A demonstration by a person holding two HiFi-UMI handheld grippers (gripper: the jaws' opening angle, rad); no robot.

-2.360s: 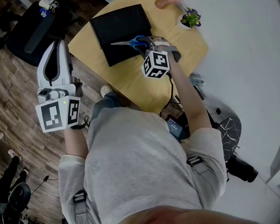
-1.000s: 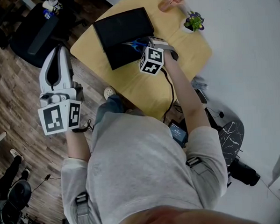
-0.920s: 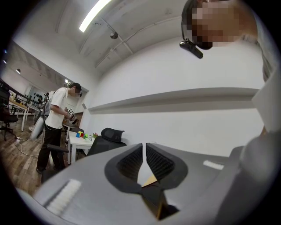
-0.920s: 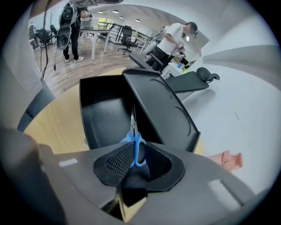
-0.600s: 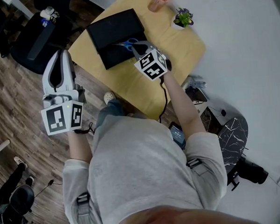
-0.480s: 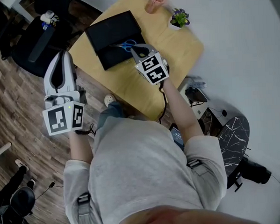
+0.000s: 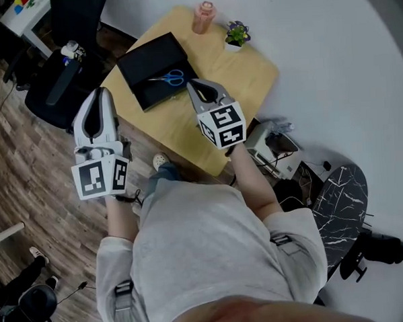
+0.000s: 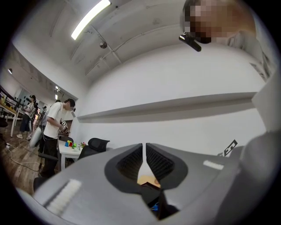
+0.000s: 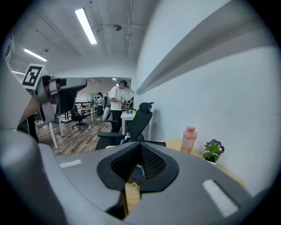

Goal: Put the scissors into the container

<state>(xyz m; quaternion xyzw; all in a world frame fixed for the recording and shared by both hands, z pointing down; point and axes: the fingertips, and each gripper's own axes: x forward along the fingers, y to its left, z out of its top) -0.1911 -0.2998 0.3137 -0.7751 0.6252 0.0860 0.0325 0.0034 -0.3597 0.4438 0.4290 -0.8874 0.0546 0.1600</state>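
The blue-handled scissors [image 7: 168, 78] lie flat inside the black container [image 7: 142, 62] on the wooden table [image 7: 241, 74]. My right gripper [image 7: 191, 83] hangs just in front of the container's near right corner, apart from the scissors, shut with nothing in it. In the right gripper view its jaws [image 9: 140, 145] meet at the tips. My left gripper [image 7: 102, 90] is held off the table's left side over the floor, shut and empty. In the left gripper view its fingers [image 8: 144, 146] touch, with a wall beyond.
A pink bottle [image 7: 203, 17] and a small potted plant [image 7: 235, 35] stand along the table's far edge by the wall. A black office chair [image 7: 55, 77] sits to the left on the wood floor. Cables and gear lie under the table's right side.
The right gripper let go of the scissors, which now lie in the container, and drew back toward me with its jaws shut. The left gripper stayed off the table.
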